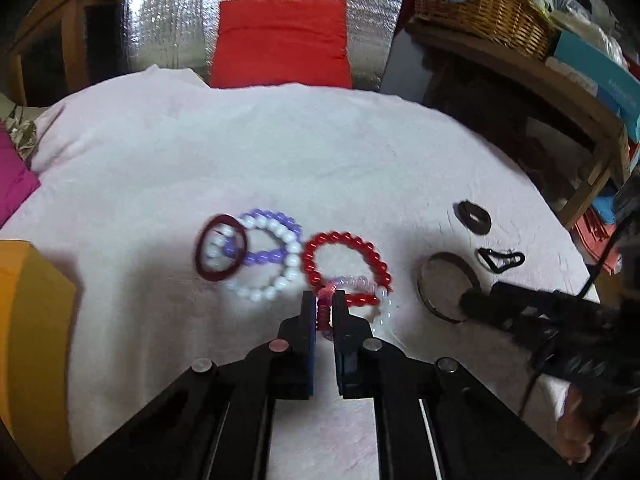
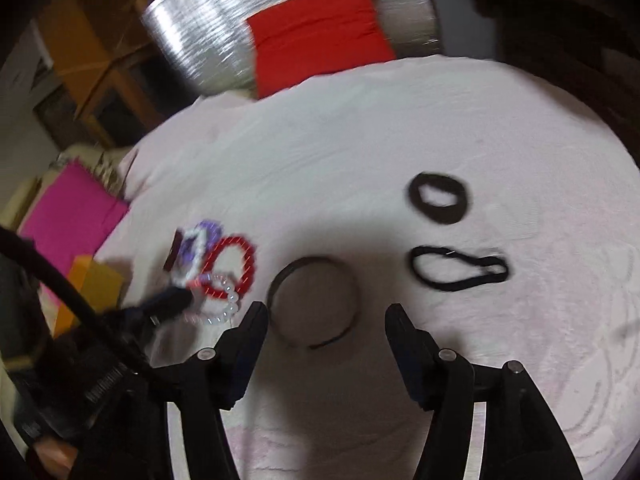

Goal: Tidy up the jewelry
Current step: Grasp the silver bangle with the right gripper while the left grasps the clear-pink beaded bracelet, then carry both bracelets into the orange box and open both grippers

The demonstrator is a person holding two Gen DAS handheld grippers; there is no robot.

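Note:
My left gripper [image 1: 323, 300] is shut on a pink spiral coil bracelet [image 1: 352, 282] that lies against a red bead bracelet [image 1: 344, 264] on the white cloth [image 1: 280, 152]. To the left lie a white bead bracelet [image 1: 276, 260], a purple bead bracelet [image 1: 272, 220] and a dark red band [image 1: 220, 254]. My right gripper [image 2: 326, 312] is open, just in front of a brown bangle [image 2: 314, 300]. Beyond it lie a thin black hair tie [image 2: 458, 270] and a thick black hair tie [image 2: 440, 198].
An orange box [image 1: 28, 312] stands at the left edge of the cloth, a magenta cushion [image 2: 72, 208] beyond it. A red cushion [image 1: 280, 40] leans on foil at the back. A wooden shelf with a wicker basket [image 1: 480, 4] stands at the right.

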